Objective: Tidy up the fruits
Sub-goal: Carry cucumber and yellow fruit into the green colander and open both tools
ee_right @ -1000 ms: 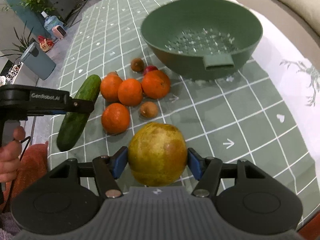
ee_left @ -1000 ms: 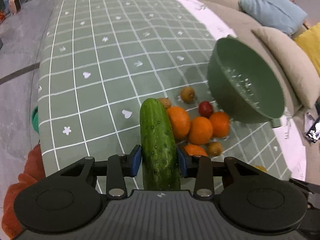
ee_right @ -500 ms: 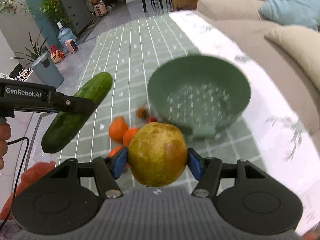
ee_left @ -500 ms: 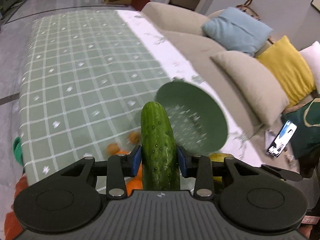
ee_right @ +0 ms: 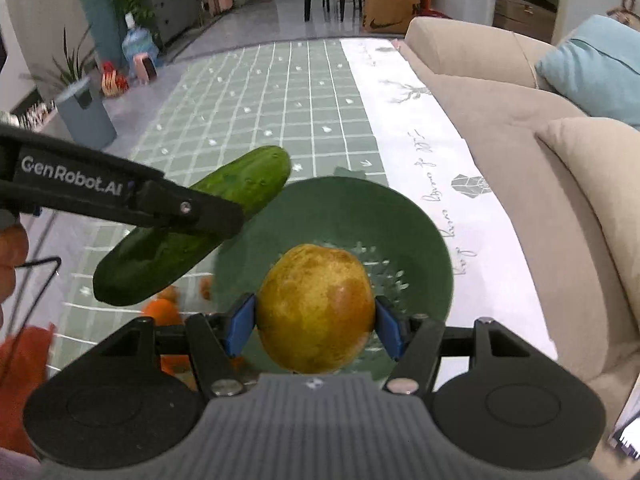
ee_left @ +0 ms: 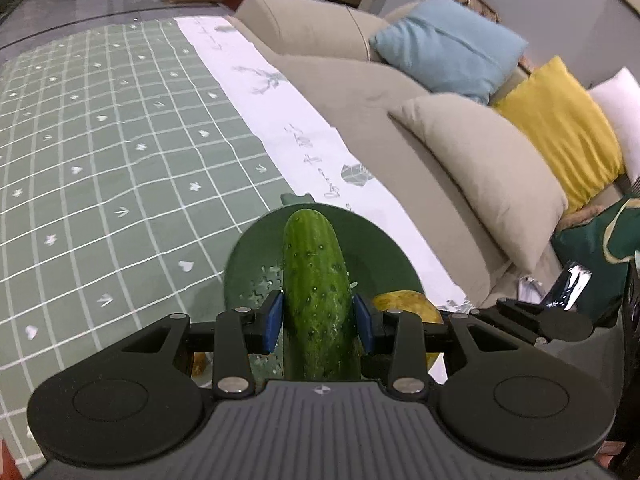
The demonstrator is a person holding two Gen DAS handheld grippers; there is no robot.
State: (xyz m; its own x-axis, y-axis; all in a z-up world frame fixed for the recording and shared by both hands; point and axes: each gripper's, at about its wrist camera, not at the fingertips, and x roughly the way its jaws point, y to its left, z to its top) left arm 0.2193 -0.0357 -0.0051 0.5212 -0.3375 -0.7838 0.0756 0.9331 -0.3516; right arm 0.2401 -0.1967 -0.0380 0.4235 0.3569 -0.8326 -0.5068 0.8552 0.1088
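My left gripper point(ee_left: 319, 320) is shut on a green cucumber point(ee_left: 316, 296) and holds it in the air above the green colander bowl point(ee_left: 384, 256). My right gripper point(ee_right: 316, 320) is shut on a yellow-brown pear point(ee_right: 316, 306), also held over the bowl point(ee_right: 360, 220). In the right wrist view the left gripper's arm point(ee_right: 120, 196) and the cucumber point(ee_right: 192, 224) hang at the bowl's left rim. The pear shows in the left wrist view point(ee_left: 404, 306) to the right of the cucumber. Oranges point(ee_right: 160, 310) lie on the table left of the bowl, mostly hidden.
The table has a green checked cloth point(ee_left: 100, 160) and a white runner point(ee_left: 296, 128) along its right side. A beige sofa point(ee_left: 400, 120) with blue, beige and yellow cushions stands just right of the table. An orange cloth point(ee_right: 20, 368) lies at the near left.
Both grippers have risen and moved forward with their loads to above the bowl. The oranges have dropped out of the left view and sit low in the right view.
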